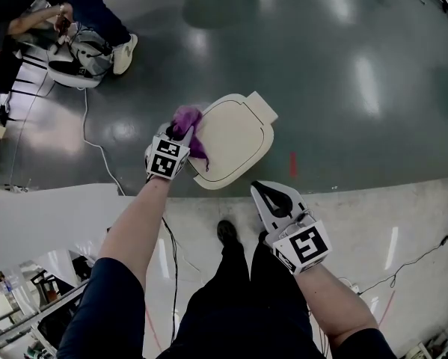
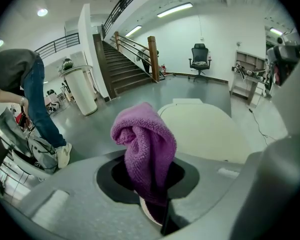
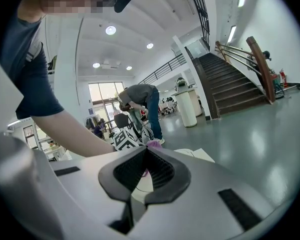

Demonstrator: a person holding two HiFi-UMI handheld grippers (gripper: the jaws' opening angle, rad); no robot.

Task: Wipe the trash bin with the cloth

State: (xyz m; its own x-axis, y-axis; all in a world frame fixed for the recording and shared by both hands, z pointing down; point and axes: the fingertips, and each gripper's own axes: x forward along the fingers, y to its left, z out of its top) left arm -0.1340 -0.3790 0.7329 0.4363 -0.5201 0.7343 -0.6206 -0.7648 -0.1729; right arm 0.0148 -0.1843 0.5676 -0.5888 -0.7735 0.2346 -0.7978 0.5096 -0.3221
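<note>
The trash bin's cream lid [image 1: 235, 142] lies below me on the grey floor. A crumpled purple cloth [image 1: 188, 123] rests at the lid's left edge, and my left gripper [image 1: 177, 134] is shut on it. In the left gripper view the cloth [image 2: 144, 146] bulges up out of the left gripper [image 2: 155, 204], with the lid [image 2: 205, 129] just beyond. My right gripper [image 1: 270, 193] hangs shut and empty to the right of the bin, near my legs. The right gripper view looks past the right gripper [image 3: 146, 156] to the cloth [image 3: 154, 144] and the lid [image 3: 192, 154].
A person [image 1: 29, 10] bends over a bag [image 1: 78, 58] at the far left. A white cable [image 1: 96, 149] runs across the floor toward a white surface [image 1: 51, 215]. A red mark [image 1: 292, 164] lies right of the bin. A staircase [image 2: 119, 66] stands ahead.
</note>
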